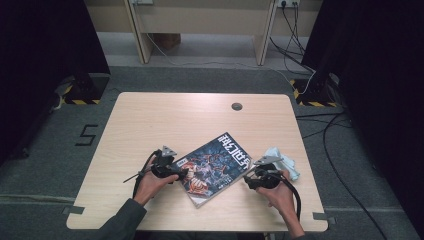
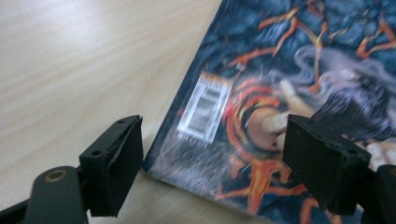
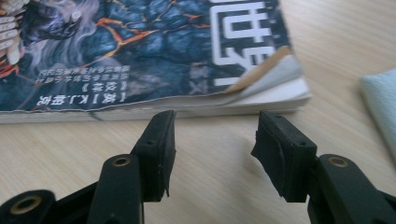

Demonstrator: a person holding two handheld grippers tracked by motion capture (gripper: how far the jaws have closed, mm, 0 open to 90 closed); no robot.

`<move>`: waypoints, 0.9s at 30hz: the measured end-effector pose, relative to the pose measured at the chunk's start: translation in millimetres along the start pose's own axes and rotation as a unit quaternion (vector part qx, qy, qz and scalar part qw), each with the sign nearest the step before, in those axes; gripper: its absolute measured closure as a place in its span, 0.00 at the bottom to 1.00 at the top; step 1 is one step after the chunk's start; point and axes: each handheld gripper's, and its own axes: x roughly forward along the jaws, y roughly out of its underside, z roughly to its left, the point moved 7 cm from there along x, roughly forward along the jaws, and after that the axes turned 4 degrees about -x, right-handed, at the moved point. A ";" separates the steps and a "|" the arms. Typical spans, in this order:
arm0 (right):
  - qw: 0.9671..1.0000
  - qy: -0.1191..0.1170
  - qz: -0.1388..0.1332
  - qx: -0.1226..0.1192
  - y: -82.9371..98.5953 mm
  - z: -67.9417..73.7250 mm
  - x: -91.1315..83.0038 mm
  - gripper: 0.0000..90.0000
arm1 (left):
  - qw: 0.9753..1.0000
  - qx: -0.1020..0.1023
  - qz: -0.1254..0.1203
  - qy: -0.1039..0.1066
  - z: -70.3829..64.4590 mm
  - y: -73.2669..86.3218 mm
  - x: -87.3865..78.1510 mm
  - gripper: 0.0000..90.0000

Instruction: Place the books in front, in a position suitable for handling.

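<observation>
A paperback book (image 1: 214, 167) with a dark blue and orange cover lies flat and askew on the wooden table (image 1: 150, 120). My left gripper (image 1: 181, 172) is open at the book's left corner; in the left gripper view its jaws straddle the corner with the barcode (image 2: 205, 106), one over the table, one over the cover (image 2: 289, 60). My right gripper (image 1: 248, 181) is open just off the book's right edge. In the right gripper view the book's page edge (image 3: 196, 108) lies just beyond the jaws, and the cover corner (image 3: 261, 70) curls up.
A pale blue cloth (image 1: 282, 160) lies crumpled on the table just right of the book, seen at the edge of the right gripper view as well (image 3: 380, 100). A small round grommet (image 1: 236, 106) sits near the table's far edge. Cables run over the floor at the right.
</observation>
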 end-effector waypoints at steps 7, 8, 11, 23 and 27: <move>1.000 0.010 0.007 0.001 -8.1 0.6 18.6 0.54 | 0.999 0.022 0.018 0.023 -15.9 15.5 -12.9 0.26; 1.000 0.012 0.003 0.013 -11.1 -2.8 21.8 0.54 | 0.999 0.032 0.024 0.032 -24.9 22.6 -17.8 0.27; 1.000 0.013 -0.005 0.026 -14.8 -6.2 26.2 0.54 | 0.998 0.041 0.037 0.041 -33.9 28.7 -21.8 0.25; 0.999 -0.006 -0.033 0.042 -34.7 -5.4 23.8 0.54 | 0.994 0.071 0.047 0.069 -63.3 49.8 -35.6 0.26; 0.999 -0.025 -0.017 0.026 -33.2 7.2 31.2 0.52 | 0.991 0.081 0.054 0.090 -78.5 55.7 -38.2 0.28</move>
